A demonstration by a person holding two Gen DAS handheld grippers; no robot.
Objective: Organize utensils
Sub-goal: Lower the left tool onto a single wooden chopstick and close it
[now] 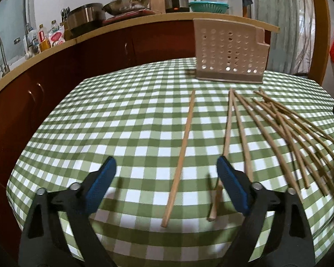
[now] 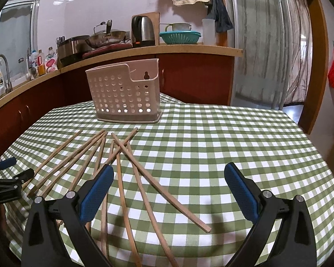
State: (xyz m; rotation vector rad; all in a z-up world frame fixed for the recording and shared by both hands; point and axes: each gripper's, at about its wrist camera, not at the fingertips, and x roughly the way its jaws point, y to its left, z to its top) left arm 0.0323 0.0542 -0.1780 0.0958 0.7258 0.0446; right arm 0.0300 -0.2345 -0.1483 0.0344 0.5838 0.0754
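Right wrist view: perforated utensil caddy [image 2: 125, 93] stands far on the tabletop [image 2: 233, 138]; chopsticks [image 2: 131, 173] lie between both tools [image 2: 168, 185] [image 1: 165, 175], jaws spread wide, gripping nothing.

Even indoor light, soft shadows, fisheye-bent edges, slight blur

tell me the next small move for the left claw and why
Probably lower the left claw onto the lone chopstick lying between its open fingers and close. It sits apart from the crossed pile, and the perforated holder stands upright beyond it.
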